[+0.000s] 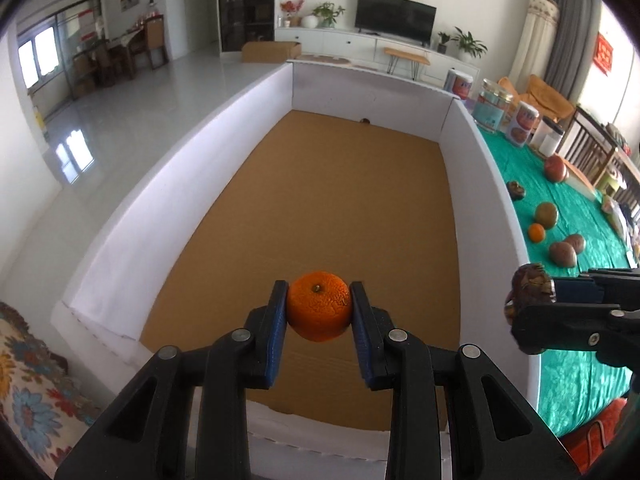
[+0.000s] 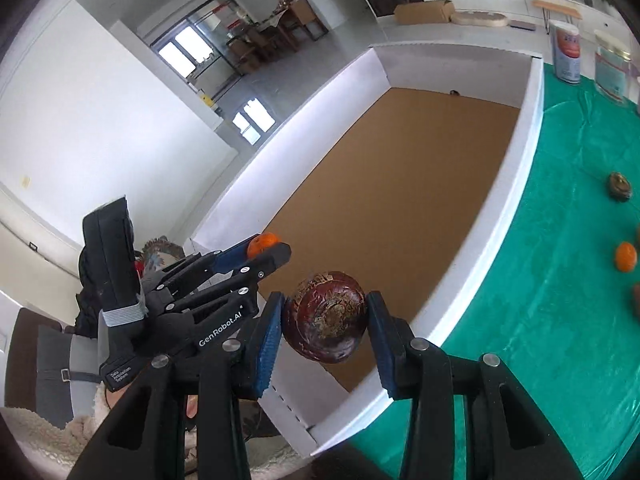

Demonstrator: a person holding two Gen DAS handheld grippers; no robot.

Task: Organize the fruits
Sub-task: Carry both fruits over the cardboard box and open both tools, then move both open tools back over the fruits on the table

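Note:
My left gripper (image 1: 319,310) is shut on an orange tangerine (image 1: 319,305) and holds it above the near end of a white-walled box with a brown cardboard floor (image 1: 328,208). My right gripper (image 2: 326,320) is shut on a dark maroon mangosteen (image 2: 326,316) and holds it over the box's near right corner (image 2: 404,364). In the left wrist view the right gripper (image 1: 532,300) comes in from the right at the box's right wall. In the right wrist view the left gripper (image 2: 266,246) with its tangerine (image 2: 262,244) is to the left.
On the green cloth (image 1: 580,376) right of the box lie another tangerine (image 1: 536,233), a green-brown fruit (image 1: 546,215), brown fruits (image 1: 562,254), a mangosteen (image 1: 515,190) and a red fruit (image 1: 555,169). Jars and tins (image 1: 492,106) stand at the far end. A tiny dark object (image 1: 364,121) lies by the box's far wall.

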